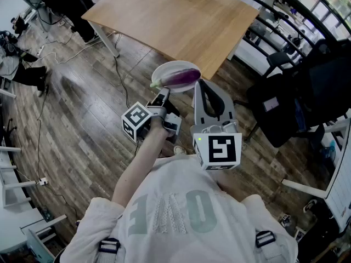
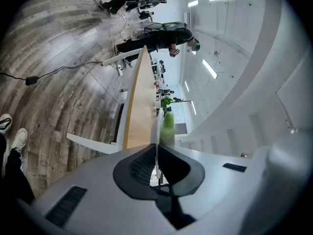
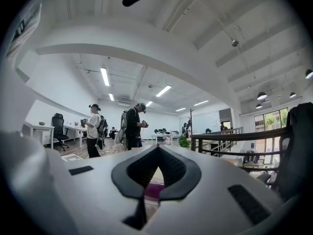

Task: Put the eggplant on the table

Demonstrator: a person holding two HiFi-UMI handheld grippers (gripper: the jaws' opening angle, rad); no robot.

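A purple eggplant (image 1: 184, 77) with a green stem lies on a white plate (image 1: 164, 70), held in the air just off the near corner of the wooden table (image 1: 175, 21). My left gripper (image 1: 163, 96) is shut on the plate's near rim. In the left gripper view the plate (image 2: 157, 131) shows edge-on between the jaws of the left gripper (image 2: 157, 148), with the green stem (image 2: 168, 126) beyond. My right gripper (image 1: 199, 84) is shut, its tip against the eggplant's right end. In the right gripper view the right gripper (image 3: 157, 150) shows the purple eggplant (image 3: 151, 190) through the gap under its tips.
A black office chair (image 1: 285, 103) stands to the right of the table's corner. Cables (image 1: 41, 119) run over the wooden floor at left. A white table leg (image 1: 109, 40) stands at the table's left side. People (image 3: 132, 126) and a railing (image 3: 230, 141) show ahead in the right gripper view.
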